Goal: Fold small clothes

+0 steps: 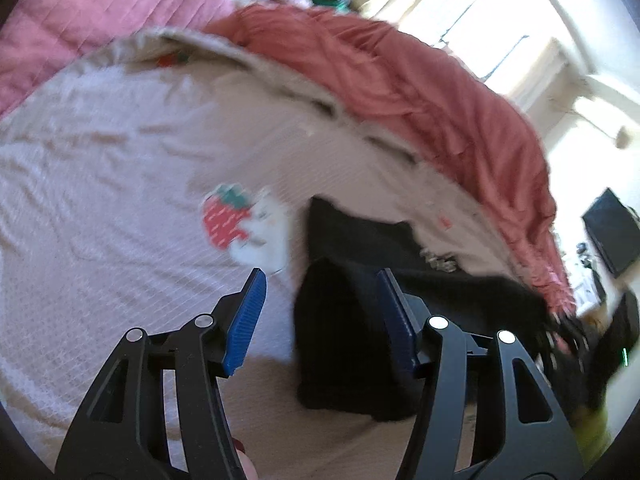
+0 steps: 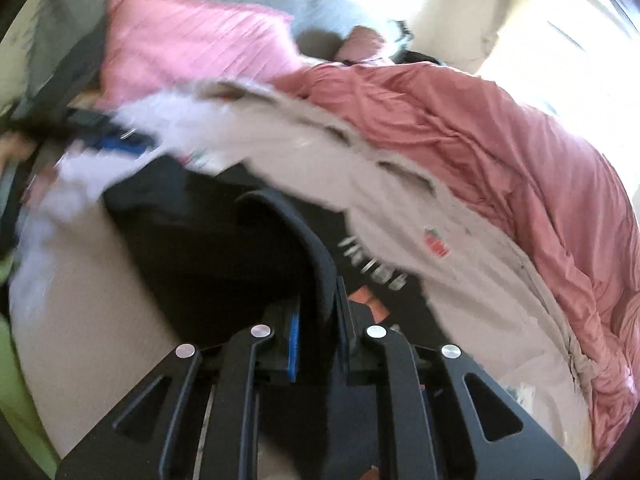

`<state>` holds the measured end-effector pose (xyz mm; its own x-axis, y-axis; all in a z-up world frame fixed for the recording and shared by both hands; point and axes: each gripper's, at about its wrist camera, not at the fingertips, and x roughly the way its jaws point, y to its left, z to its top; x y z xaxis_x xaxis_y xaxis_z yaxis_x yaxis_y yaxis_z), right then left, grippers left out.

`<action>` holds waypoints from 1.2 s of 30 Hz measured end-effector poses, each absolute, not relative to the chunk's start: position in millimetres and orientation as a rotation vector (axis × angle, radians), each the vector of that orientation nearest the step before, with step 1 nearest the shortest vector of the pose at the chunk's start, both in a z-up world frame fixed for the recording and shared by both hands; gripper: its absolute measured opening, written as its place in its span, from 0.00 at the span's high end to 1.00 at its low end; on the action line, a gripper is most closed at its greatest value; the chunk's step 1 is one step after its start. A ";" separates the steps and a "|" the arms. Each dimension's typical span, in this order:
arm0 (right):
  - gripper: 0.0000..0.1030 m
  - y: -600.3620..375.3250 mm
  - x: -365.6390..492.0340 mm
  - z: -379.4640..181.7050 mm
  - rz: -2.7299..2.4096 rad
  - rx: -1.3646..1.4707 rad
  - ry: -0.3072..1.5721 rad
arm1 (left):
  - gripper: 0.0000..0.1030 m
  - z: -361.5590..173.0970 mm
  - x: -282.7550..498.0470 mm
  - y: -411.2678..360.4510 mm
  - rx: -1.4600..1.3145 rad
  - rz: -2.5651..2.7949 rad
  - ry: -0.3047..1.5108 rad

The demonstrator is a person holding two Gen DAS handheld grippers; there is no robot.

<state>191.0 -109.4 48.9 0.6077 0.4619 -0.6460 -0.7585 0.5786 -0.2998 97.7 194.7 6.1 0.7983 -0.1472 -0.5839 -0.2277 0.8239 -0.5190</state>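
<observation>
The right gripper (image 2: 316, 312) has its jaws clamped on a fold of the black fabric garment (image 2: 224, 256) – lying on the beige bedsheet (image 2: 100, 320). At nine o'clock, the left gripper (image 1: 320, 300) stands apart, empty.

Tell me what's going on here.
A person is folding small clothes on a bed, with a tool in each hand. The right tool is shut on a fold of a black garment and holds it up off the sheet. The left tool is open, with nothing pressed between its pads; the black garment lies just beyond it. A pink blanket is bunched along the far side and a pink pillow sits at the head. Both views are blurred.
</observation>
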 end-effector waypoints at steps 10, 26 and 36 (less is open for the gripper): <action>0.65 -75.5 294.4 23.0 0.608 -0.638 0.673 | 0.38 27.4 100.4 104.9 -0.217 -0.167 0.605; 0.30 -191.8 218.7 60.6 0.659 -0.370 0.573 | 0.32 -18.5 139.4 82.0 -0.169 -0.135 0.817; 0.40 -158.5 227.0 -6.0 0.629 -0.632 0.670 | 0.32 -11.6 184.5 96.8 -0.325 -0.153 0.817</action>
<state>227.0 -158.5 -6.0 0.6201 0.3157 -0.7182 -0.6967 0.6425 -0.3191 184.5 96.8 -11.6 0.6770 -0.2575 -0.6895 0.0089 0.9396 -0.3422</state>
